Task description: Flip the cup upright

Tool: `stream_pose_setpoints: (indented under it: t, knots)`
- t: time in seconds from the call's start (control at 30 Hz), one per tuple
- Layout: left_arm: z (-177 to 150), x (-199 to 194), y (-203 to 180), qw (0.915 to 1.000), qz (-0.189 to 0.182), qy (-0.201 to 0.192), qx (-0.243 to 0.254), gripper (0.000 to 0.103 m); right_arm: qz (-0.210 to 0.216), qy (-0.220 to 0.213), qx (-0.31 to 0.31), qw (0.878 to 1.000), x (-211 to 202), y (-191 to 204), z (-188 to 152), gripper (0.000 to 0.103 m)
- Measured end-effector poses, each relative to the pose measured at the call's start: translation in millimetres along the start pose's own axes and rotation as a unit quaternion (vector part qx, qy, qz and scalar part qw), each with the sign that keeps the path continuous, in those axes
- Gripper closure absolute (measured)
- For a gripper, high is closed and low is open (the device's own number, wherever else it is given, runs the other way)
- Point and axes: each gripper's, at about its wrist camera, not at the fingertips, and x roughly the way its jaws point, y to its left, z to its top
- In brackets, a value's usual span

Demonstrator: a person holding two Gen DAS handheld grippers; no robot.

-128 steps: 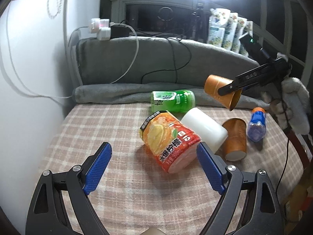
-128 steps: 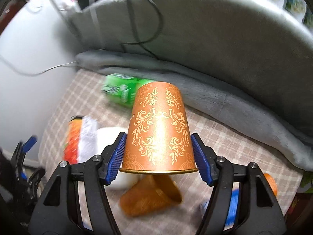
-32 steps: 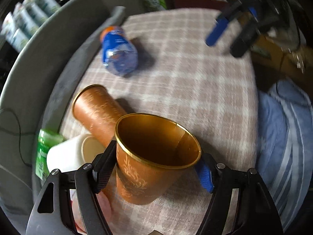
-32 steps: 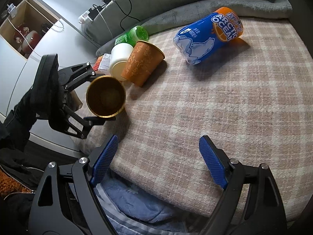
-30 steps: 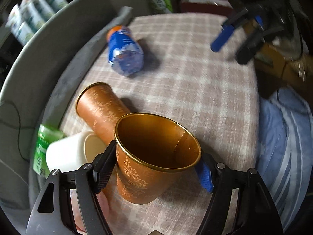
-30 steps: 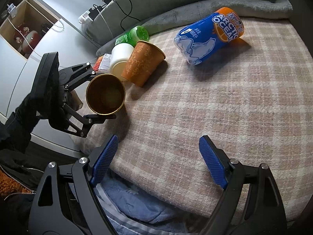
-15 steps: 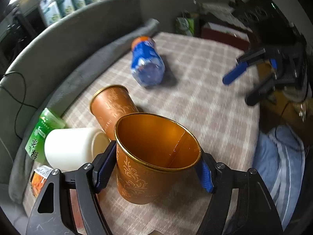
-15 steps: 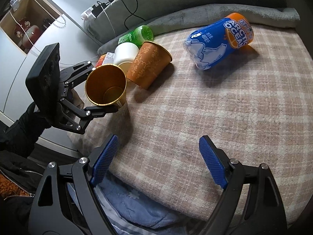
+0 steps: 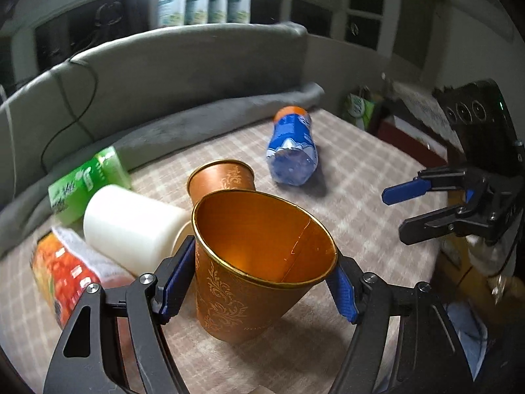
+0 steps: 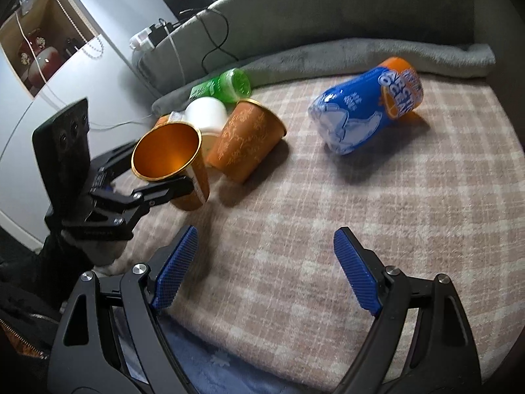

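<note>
I'm gripping the copper cup (image 9: 259,269) mouth-up in the left hand-held gripper (image 9: 262,279); the right hand-held gripper (image 10: 265,262) is hanging released.

Held cup (image 9: 259,262): mouth up, in your left gripper (image 9: 262,285), near the blanket's (image 10: 393,213) front-left edge.
Second cup (image 9: 221,177): lying just behind it.
Bottle (image 9: 292,151): lying toward the back-right corner.
</note>
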Motion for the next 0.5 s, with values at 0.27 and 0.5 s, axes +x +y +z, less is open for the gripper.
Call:
stream_pose_setpoints:
  t: [0.27, 0.5]
  knots:
    - [-10, -6, 1, 0.9978, 0.021, -0.039, -0.048, 0.030, -0.061, -0.037, -0.006, 0.997, -1, 11, 2, 0.016]
    - [-13, -8, 6, 0.9945, 0.029, -0.064, -0.077, 0.030, -0.097, -0.060, 0.003, 0.993, 0, 14, 1, 0.016]
